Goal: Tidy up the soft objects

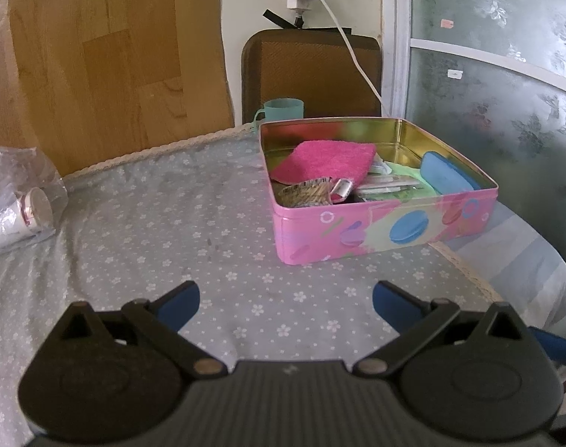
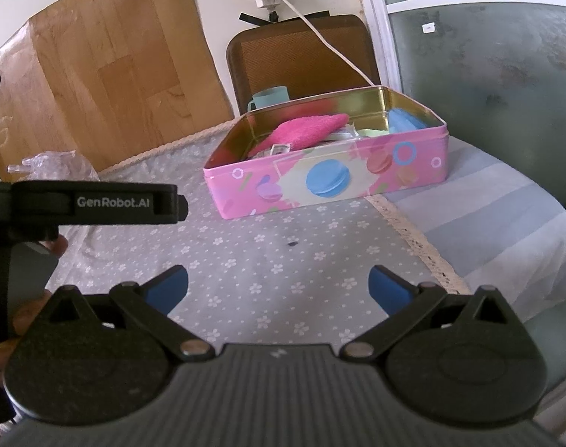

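Nearest the cameras, above a grey tablecloth [image 1: 141, 246] printed with small white flowers, both tools hang with nothing between their blue pads: the left gripper [image 1: 286, 300] has its jaws spread wide, and the right gripper [image 2: 278, 284] is splayed just the same. In the right wrist view the left tool's black body juts in from the left edge, a hand [image 2: 29, 309] partly visible behind it. Farther out, on the left of the cloth, lies a crumpled clear plastic bag [image 1: 20, 193] with paper cups [image 1: 22, 216] on their sides inside it. Toward the right rear stands an open pink tin [image 1: 387, 231] decorated with macarons, close to the cloth's lace edge. A folded pink towel [image 1: 326, 160] lies in it toward the back left, propped on other contents; a blue oblong case [image 1: 447, 173] rests against the right wall, and between them sit what look like small packets, too blurred to identify. Just behind the tin is a teal cup [image 1: 283, 110], then a brown chair back [image 1: 312, 74] and a white cable [image 1: 353, 48] hanging down the wall.
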`<state>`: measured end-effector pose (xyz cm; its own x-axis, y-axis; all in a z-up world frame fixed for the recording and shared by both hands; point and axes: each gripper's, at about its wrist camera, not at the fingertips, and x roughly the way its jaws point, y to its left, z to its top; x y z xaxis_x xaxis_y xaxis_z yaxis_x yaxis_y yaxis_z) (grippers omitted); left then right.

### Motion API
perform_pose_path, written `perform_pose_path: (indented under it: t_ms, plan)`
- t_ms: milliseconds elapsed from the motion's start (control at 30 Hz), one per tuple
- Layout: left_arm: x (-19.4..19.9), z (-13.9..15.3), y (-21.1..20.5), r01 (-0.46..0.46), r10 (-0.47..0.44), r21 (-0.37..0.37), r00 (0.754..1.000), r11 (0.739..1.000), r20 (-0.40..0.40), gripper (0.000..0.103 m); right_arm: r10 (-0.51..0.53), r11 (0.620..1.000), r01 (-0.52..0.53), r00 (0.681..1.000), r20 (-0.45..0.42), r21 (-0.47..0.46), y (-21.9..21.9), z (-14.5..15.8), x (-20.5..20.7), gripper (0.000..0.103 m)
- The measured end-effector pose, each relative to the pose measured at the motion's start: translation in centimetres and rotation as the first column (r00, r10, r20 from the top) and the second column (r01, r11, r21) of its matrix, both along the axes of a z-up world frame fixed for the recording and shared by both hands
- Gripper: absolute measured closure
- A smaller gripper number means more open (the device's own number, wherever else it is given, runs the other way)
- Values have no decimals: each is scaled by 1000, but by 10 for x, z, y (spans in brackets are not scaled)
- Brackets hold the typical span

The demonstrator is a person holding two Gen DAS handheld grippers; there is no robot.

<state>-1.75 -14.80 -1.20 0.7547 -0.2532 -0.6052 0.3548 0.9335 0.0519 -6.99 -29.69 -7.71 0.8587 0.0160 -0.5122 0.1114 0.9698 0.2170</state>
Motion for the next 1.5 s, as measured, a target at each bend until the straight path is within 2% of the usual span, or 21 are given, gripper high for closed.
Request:
perform_pose_path:
  t_ms: [1500]
  plan:
    - [6, -4, 7, -28, 28, 13, 1000, 1000, 0, 0, 28, 1000, -28, 999, -15, 6, 10, -6, 10, 0]
